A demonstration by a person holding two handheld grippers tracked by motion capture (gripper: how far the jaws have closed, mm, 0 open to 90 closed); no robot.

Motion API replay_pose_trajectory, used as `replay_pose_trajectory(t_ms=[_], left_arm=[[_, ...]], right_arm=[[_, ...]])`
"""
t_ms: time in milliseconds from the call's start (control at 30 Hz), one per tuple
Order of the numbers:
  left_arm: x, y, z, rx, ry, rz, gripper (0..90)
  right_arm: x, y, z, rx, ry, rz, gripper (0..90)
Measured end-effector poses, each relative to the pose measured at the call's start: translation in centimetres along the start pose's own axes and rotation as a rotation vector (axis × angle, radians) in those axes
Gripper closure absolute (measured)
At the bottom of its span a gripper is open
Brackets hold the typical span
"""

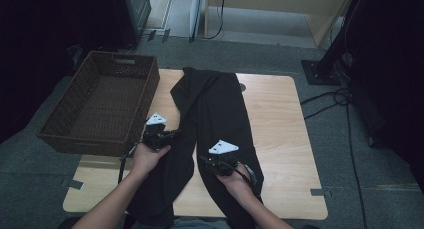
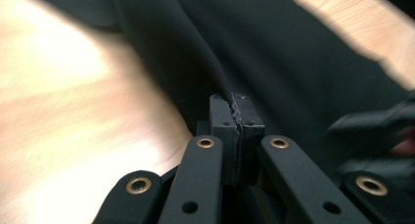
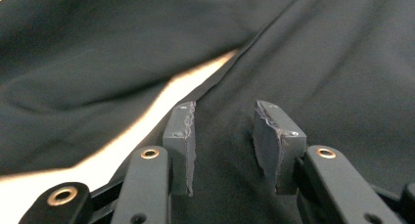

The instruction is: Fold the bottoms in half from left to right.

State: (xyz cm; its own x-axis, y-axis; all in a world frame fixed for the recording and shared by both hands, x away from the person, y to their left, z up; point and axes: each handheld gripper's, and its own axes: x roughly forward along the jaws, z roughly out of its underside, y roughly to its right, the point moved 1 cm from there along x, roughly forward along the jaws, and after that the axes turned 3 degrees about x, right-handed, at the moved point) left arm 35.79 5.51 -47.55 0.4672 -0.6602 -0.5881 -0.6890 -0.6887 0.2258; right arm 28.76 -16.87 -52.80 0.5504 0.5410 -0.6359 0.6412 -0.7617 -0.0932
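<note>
The tabletop (image 1: 280, 119) carries black trousers (image 1: 215, 104) spread from its far edge to the near edge, legs toward the person, likely for folding. A wicker basket (image 1: 100, 101) waits off the left edge. The left gripper (image 1: 172, 135) has pinched the left leg's edge; the right gripper (image 3: 224, 136) hovers half-open over the other leg.

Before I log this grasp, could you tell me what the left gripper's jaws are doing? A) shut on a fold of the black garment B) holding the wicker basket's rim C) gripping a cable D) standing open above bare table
A: in the left gripper view, the left gripper has its jaws together with a fold of the black garment pinched between them.
</note>
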Motion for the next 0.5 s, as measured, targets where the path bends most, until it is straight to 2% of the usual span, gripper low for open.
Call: replay_pose_trajectory(t_ms=[67,133,167,200,267,367,433,500], left_arm=[[-0.3,1.0,-1.0,0.018,0.027,0.027,89.8],[-0.6,1.8,-1.8,0.027,0.052,0.049,89.8],[-0.7,2.1,-2.0,0.041,0.053,0.053,89.8],[-0.7,2.2,-2.1,0.048,0.052,0.053,89.8],[-0.8,2.2,-2.1,0.05,0.038,0.056,89.8],[-1.0,1.8,-1.8,0.043,0.031,0.048,89.8],[-1.1,1.5,-1.8,0.031,0.036,0.043,89.8],[-1.1,1.3,-1.8,0.017,0.043,0.044,89.7]], right_arm=[[0.3,-0.9,-0.2,-0.009,0.0,-0.017,60.9],[0.6,-1.8,-0.3,0.022,0.0,-0.073,61.8],[0.7,-2.1,-0.4,0.033,-0.002,-0.11,62.6],[0.7,-2.3,-0.4,0.039,-0.011,-0.128,62.9],[0.1,-1.8,-0.7,0.022,-0.018,-0.108,61.2],[-1.7,0.7,-0.9,0.033,0.04,-0.015,61.4],[-2.3,2.5,-0.6,0.052,0.017,0.029,61.4],[-2.5,3.7,-0.1,0.053,-0.013,0.066,60.6]])
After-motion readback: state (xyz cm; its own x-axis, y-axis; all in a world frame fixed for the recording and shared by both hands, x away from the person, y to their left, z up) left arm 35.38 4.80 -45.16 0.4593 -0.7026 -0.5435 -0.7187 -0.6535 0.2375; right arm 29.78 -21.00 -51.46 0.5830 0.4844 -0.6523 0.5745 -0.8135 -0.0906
